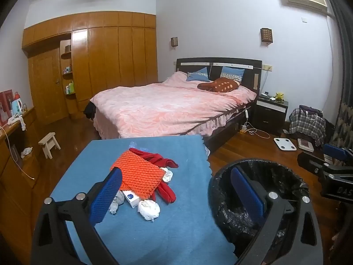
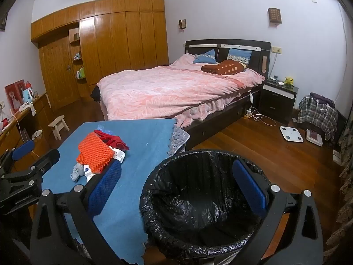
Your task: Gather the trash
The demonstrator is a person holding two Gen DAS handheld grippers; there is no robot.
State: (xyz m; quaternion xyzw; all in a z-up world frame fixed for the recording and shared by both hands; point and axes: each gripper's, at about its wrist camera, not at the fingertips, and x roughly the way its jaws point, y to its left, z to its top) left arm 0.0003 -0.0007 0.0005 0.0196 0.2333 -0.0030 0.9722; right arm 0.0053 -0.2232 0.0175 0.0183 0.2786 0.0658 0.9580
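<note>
A blue-clothed table point(image 1: 154, 227) holds a pile: an orange spiky mat point(image 1: 138, 174), a red cloth point(image 1: 164, 161), white crumpled tissue wads point(image 1: 149, 208), a grey wad point(image 1: 117, 201) and a small white box point(image 1: 132, 197). My left gripper point(image 1: 176, 171) hangs open above the table, just in front of the pile, holding nothing. To the table's right stands a bin with a black liner point(image 2: 187, 190). My right gripper point(image 2: 176, 164) is open over the bin's near rim, with nothing between its fingers. The pile point(image 2: 94, 152) lies to its left.
A bed with a pink cover point(image 1: 167, 106) stands behind the table. A small wooden stool point(image 1: 48, 144) and a low sideboard point(image 1: 13, 137) are at the left. On the floor at the right lie a white scale point(image 1: 285, 144), cables and a plaid bag point(image 1: 307, 122).
</note>
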